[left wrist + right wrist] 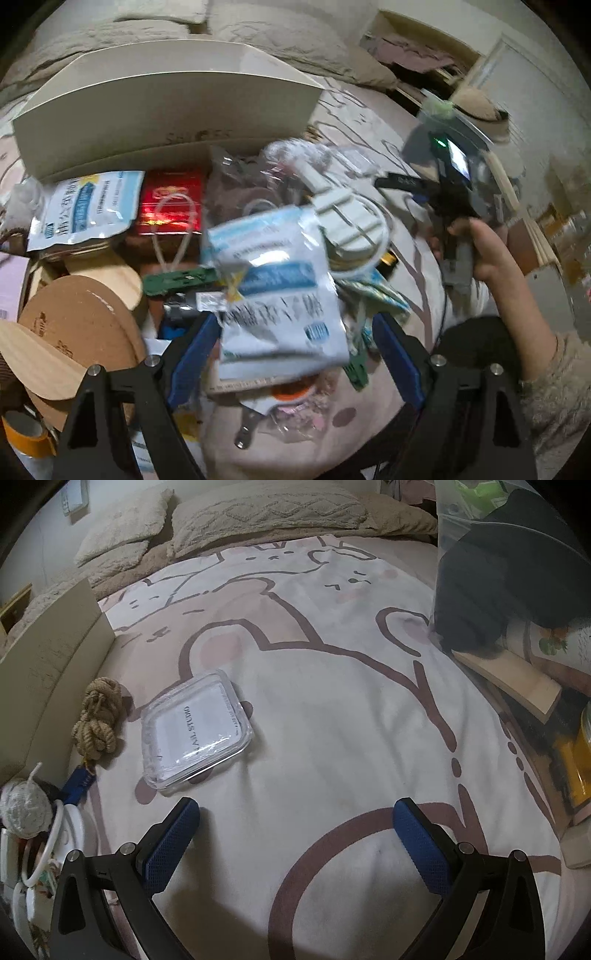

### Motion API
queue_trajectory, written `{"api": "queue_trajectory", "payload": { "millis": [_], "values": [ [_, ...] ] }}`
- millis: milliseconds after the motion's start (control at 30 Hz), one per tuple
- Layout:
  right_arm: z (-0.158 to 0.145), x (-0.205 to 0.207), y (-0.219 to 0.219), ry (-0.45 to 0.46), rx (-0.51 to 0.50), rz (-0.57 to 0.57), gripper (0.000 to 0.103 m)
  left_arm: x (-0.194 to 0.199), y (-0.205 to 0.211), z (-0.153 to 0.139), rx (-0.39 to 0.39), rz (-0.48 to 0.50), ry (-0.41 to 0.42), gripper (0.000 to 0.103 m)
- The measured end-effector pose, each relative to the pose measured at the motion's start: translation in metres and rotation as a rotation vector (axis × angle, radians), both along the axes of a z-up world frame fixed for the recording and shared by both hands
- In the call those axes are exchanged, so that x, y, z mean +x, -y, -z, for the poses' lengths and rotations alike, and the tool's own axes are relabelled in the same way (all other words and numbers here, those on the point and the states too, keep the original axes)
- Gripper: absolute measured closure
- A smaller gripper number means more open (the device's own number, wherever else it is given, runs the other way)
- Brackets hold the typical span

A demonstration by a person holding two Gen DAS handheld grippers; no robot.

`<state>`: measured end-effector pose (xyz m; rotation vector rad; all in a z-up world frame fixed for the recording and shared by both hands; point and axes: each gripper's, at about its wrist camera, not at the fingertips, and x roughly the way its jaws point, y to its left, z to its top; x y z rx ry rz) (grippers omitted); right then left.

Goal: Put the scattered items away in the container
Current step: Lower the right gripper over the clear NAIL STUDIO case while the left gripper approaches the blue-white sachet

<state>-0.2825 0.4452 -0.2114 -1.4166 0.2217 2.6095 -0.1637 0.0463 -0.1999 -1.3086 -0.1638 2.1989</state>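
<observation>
In the left wrist view my left gripper (295,332) is open above the full box (166,122). A blue-and-white plastic packet (273,280) lies blurred between and beyond the fingers, apart from both pads, over the pile in the box. In the right wrist view my right gripper (295,823) is open and empty above the bedspread (332,701). A clear plastic case with a white card (195,734) lies ahead to the left. A coil of tan rope (98,718) lies beside the box wall (48,675).
The box holds a red packet (170,203), another blue-white packet (88,206), cork discs (81,325), a white ribbed part (347,218) and tape (26,432). The right hand and its gripper (458,206) show at right. A grey bag (506,565) and wooden board (513,679) stand right.
</observation>
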Motion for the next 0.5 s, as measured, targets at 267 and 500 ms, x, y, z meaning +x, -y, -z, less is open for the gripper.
{"api": "queue_trajectory", "payload": {
  "millis": [267,500],
  "values": [
    [-0.018,0.001,0.020,-0.102,-0.027,-0.105,0.000,-0.024,0.000,0.015,0.012,-0.076,0.056,0.017],
    [-0.010,-0.020,0.033,-0.084,0.067,-0.225,0.000,-0.024,-0.017,0.017,-0.104,-0.103,-0.020,0.017]
  ]
}}
